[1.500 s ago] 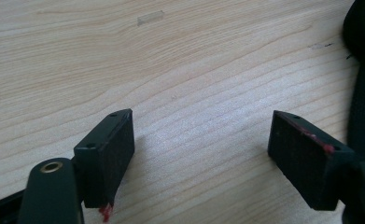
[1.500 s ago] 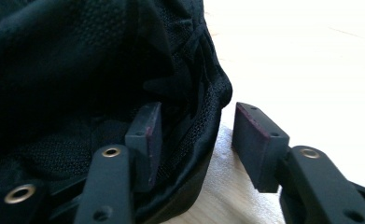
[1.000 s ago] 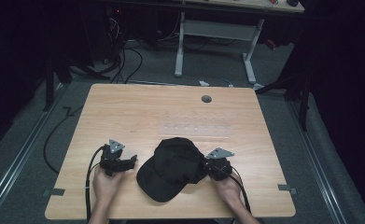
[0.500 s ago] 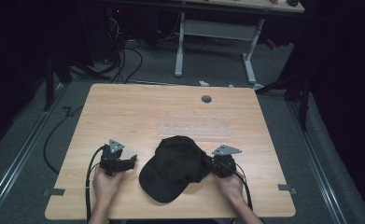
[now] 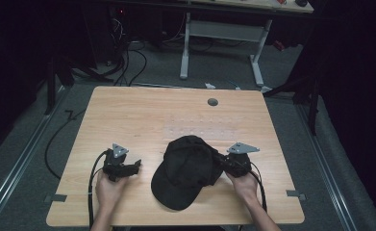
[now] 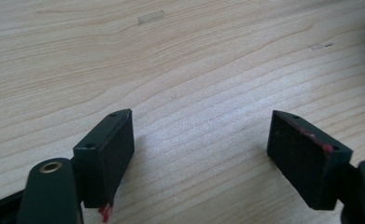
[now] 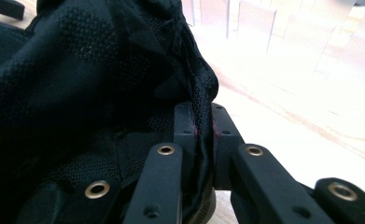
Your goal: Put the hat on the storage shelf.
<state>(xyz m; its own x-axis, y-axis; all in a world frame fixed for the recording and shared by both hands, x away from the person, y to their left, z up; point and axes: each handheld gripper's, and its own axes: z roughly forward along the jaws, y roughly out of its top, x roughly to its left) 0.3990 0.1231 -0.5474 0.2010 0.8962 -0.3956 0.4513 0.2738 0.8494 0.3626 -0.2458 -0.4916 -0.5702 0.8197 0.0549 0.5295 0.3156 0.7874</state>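
Observation:
A black cap (image 5: pixel 188 171) lies on the wooden table (image 5: pixel 176 115) near its front edge, brim toward the person. My right gripper (image 5: pixel 224 163) is shut on the cap's rear edge; in the right gripper view the black fabric (image 7: pixel 101 93) is pinched between the two jaws (image 7: pixel 200 135). My left gripper (image 5: pixel 131 166) rests on the table left of the cap, apart from it. In the left gripper view its jaws stand wide apart (image 6: pixel 201 149) over bare wood, and one of its pads (image 6: pixel 108 151) has a red mark at the tip.
A round grey grommet (image 5: pixel 212 102) sits in the table's far side. A strip of clear tape (image 6: pixel 150 17) lies on the wood ahead of the left gripper. Cables and another table's legs (image 5: pixel 219 43) stand on the floor beyond.
The right gripper has pulled the cap slightly to the right and toward the front edge. The left gripper has stayed where it was.

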